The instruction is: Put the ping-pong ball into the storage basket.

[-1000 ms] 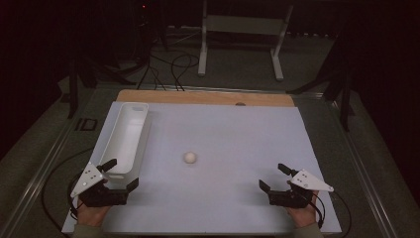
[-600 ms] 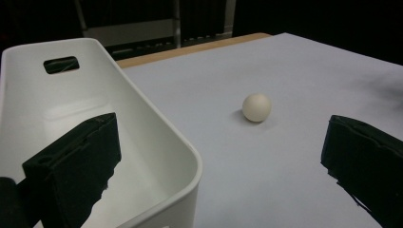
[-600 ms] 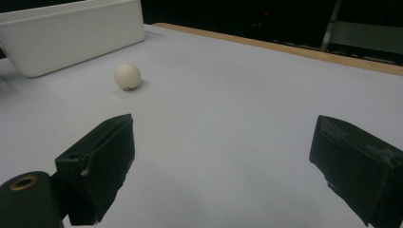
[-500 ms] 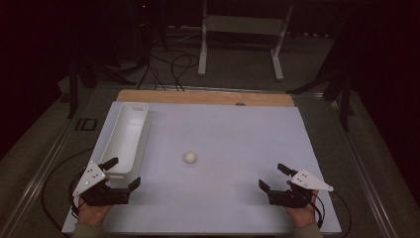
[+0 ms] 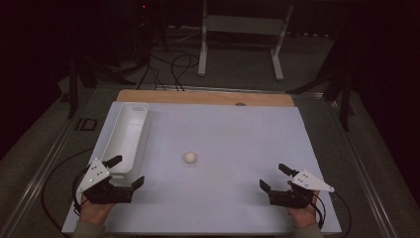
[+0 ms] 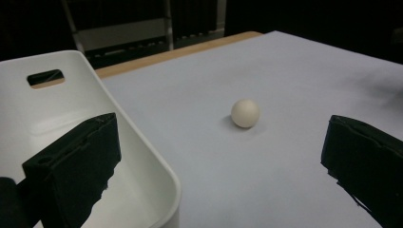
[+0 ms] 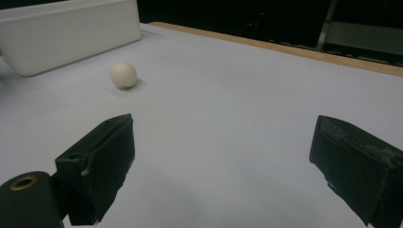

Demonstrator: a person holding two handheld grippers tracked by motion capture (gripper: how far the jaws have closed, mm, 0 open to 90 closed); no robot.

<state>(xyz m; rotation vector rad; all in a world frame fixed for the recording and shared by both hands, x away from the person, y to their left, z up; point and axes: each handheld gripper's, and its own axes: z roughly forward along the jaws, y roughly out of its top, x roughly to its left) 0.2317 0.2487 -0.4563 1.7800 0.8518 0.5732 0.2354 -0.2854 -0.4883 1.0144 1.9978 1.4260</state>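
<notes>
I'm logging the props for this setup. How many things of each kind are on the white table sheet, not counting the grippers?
Ball: 1
White bin: 1
Total: 2

High view looks down over table (image 5: pixel 223 134), both claw cameras low, near, sharing ball (image 6: pixel 245 113)

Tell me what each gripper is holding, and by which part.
Nothing is held. The left gripper and the right gripper are both open and empty; the white ball lies free on the table.
</notes>
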